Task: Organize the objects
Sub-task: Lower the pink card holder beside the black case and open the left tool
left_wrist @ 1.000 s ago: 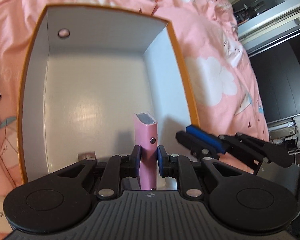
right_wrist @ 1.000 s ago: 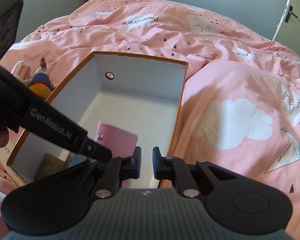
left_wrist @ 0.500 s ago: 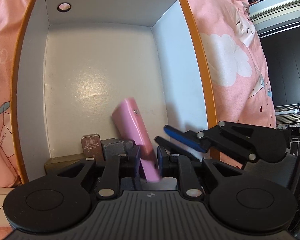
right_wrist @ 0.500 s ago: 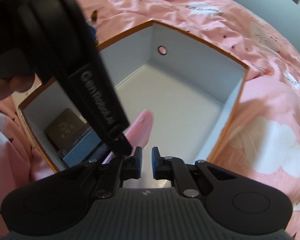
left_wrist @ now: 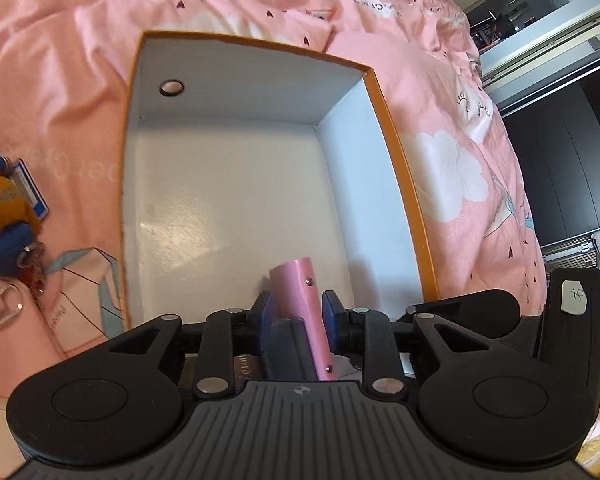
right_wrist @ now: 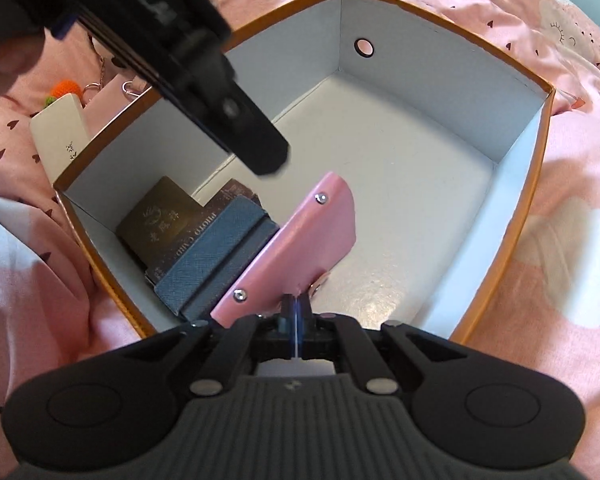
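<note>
I see the pink bedspread carrying the orange-rimmed box. In the box's near corner the pink case leans against a blue-grey album, beside a brown card. My left gripper has just been opening; the case stands between its pads, untouched. My right gripper is closed, empty, at the case's near edge.

I'm working in a home bedroom: a bed under a pink cloud-print duvet, dark wardrobe alongside.
</note>
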The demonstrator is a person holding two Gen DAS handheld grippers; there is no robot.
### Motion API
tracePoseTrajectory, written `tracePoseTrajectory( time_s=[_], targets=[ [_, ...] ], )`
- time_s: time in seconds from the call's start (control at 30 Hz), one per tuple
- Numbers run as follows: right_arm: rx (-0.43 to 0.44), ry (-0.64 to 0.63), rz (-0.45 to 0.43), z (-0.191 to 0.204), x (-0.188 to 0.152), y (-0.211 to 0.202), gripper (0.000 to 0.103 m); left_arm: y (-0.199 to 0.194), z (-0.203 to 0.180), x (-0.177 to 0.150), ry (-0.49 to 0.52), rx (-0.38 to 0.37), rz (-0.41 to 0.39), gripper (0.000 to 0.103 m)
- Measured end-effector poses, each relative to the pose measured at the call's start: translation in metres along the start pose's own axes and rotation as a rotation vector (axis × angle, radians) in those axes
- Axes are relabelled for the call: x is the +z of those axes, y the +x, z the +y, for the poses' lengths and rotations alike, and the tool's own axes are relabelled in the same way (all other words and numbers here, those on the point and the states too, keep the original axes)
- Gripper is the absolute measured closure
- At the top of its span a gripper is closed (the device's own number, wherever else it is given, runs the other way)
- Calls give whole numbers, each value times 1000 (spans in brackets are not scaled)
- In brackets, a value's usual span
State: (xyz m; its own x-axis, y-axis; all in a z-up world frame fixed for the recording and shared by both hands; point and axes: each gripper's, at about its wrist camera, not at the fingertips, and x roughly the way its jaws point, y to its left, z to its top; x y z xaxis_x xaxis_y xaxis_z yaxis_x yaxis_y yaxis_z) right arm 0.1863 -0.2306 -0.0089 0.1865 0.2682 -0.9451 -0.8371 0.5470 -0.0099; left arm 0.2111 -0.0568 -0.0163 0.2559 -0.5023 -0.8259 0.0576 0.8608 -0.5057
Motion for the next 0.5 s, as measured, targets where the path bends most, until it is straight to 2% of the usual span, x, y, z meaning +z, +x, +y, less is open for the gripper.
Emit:
tracePoseTrajectory(
  time_s=[0.1,0.2,0.33,0.47,0.5],
  targets=[
    [-15,2,13,1,2,-1,99,-4,0,1,48,1,-43,65],
    [-30,1,25,1,4,-3,99,2,-4,9,88,2,-105,64],
    [-35,4,28,-1,5,-5,98,26,-3,24,85,-6,-105,64],
    [-32,6,27,-3,5,-6,98,53,-1,28,98,9,-55,64],
    [-29,8,24,-4,5,-7,98,56,-1,26,98,-2,-46,71]
  ],
)
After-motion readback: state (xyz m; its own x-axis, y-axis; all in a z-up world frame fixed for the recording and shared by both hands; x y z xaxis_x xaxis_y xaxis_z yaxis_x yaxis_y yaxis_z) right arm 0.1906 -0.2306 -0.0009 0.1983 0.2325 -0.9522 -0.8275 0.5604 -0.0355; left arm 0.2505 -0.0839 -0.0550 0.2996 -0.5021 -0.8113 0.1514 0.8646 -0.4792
